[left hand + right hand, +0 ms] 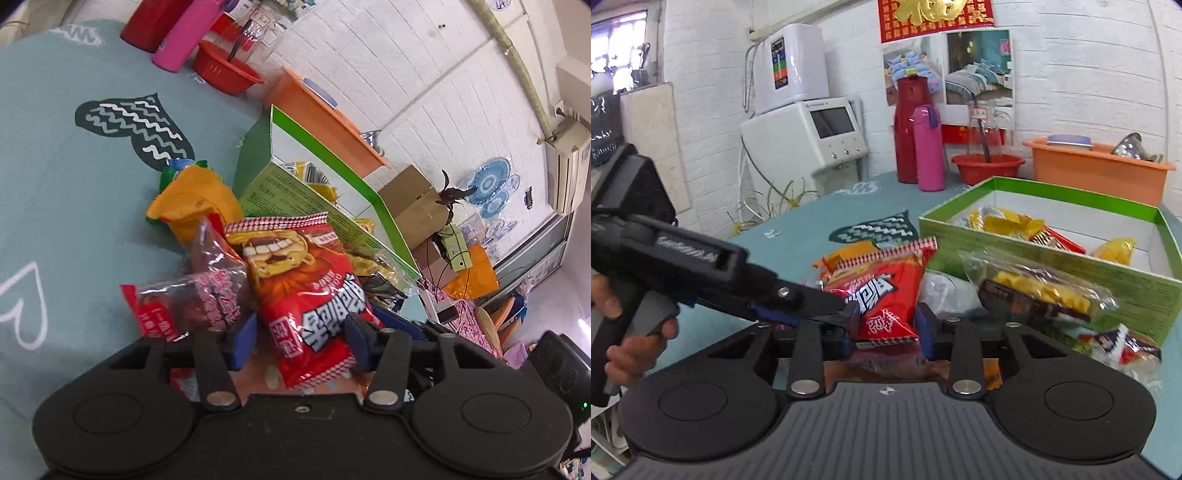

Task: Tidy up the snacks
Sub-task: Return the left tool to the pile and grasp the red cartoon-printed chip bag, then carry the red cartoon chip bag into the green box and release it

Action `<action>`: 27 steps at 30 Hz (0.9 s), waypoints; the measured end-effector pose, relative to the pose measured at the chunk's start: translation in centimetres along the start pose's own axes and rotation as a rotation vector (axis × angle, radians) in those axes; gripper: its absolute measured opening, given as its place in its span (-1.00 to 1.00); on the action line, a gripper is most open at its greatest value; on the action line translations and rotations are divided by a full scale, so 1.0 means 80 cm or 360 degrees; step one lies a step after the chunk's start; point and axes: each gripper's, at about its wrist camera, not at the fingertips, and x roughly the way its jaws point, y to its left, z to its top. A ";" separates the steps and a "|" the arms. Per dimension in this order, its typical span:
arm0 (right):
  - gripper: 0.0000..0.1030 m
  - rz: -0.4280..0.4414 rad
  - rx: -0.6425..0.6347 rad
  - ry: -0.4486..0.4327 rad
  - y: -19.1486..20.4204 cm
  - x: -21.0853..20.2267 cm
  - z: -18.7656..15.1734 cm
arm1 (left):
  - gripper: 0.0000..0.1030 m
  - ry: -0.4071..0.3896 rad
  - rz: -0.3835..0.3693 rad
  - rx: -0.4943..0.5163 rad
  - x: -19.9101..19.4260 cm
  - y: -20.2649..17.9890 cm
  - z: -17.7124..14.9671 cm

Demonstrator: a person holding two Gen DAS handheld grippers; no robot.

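Red bag [310,295] lying on the bench [74,221] between both claws, beside green box [1071,254]. Left claw [301,343] open around it, pads apart. Right claw [888,328] half-closed about its corner; contact unclear.

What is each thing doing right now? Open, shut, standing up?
green box: open, snacks inside
red snack packet: sealed, outside the box
left gripper: around packet, grip unclear
right gripper: shut on packet
pink bottle: upright, capped
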 end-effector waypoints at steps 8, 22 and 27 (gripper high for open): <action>0.43 -0.0050 -0.0017 -0.0005 -0.007 0.009 0.014 | 0.88 -0.0062 0.0000 -0.0058 0.003 0.005 0.001; -0.20 0.0002 -0.0041 -0.0133 0.005 -0.026 0.029 | 0.24 -0.0275 -0.0035 0.0049 -0.034 -0.044 0.004; -0.20 -0.0040 -0.0057 -0.0287 -0.004 -0.050 0.055 | 0.24 -0.0323 -0.0102 0.0159 -0.031 -0.081 0.032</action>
